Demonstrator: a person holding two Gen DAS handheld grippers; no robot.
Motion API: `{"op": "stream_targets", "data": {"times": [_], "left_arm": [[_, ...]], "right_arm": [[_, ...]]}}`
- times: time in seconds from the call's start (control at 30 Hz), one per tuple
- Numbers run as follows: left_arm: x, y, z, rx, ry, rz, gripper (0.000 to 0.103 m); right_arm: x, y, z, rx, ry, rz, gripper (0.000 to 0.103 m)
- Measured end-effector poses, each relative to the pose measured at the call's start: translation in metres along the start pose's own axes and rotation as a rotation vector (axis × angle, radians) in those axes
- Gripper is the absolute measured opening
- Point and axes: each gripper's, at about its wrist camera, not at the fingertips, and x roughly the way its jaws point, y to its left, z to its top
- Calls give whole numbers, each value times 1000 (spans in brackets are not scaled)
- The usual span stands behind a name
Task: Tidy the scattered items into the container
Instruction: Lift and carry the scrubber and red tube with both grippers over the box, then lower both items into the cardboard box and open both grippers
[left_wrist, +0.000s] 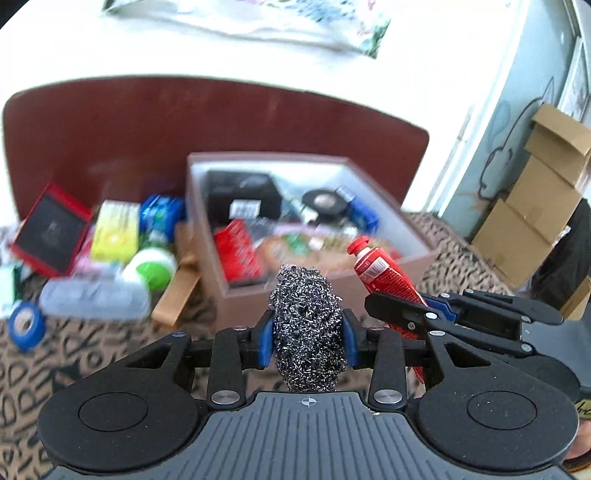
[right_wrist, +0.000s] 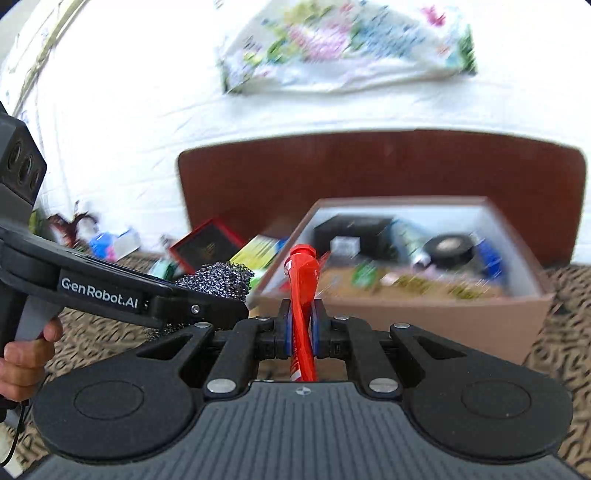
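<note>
Steel wool (left_wrist: 307, 328) sits clamped in the left claw (left_wrist: 307, 338), held in front of the box's (left_wrist: 413, 260) near wall. Right claw (right_wrist: 302, 326) is closed on a red tube (right_wrist: 303, 295), cap pointing toward the box. Left of the box on the patterned cloth (left_wrist: 110, 354): blue tape roll (left_wrist: 26, 325), yellow pack (left_wrist: 114, 230), red-framed case (left_wrist: 51, 230).

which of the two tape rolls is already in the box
The black roll, lying inside the box near its far right corner. The blue roll lies outside on the patterned cloth, far left.
</note>
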Motion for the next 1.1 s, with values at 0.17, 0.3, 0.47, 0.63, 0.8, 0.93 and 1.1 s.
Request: {"op": "stream_targets", "data": {"times": [0.17,0.3,0.47,0.63,0.8,0.93,1.1], "left_arm": [[27,-19,37,21,-15,0,37],[54,-26,63,20,-23,13,37],[100,-20,90,-18,6,32,38],[144,-5,109,-93,35,9,38],[185,4,122,-113,75,37,38],[212,8,135,-118,89,44,39],[236,13,144,-98,95,67,46]], "right_arm": [[11,-33,24,-24,-28,-76,11],[30,-56,40,-36,-31,-131,11],[62,-75,53,-44,-10,-194,11],[102,-96,59,-50,44,-241,11],[137,-119,62,-52,111,-269,11],[165,-134,65,-56,157,-284,11],[189,-145,68,-89,189,-310,11]]}}
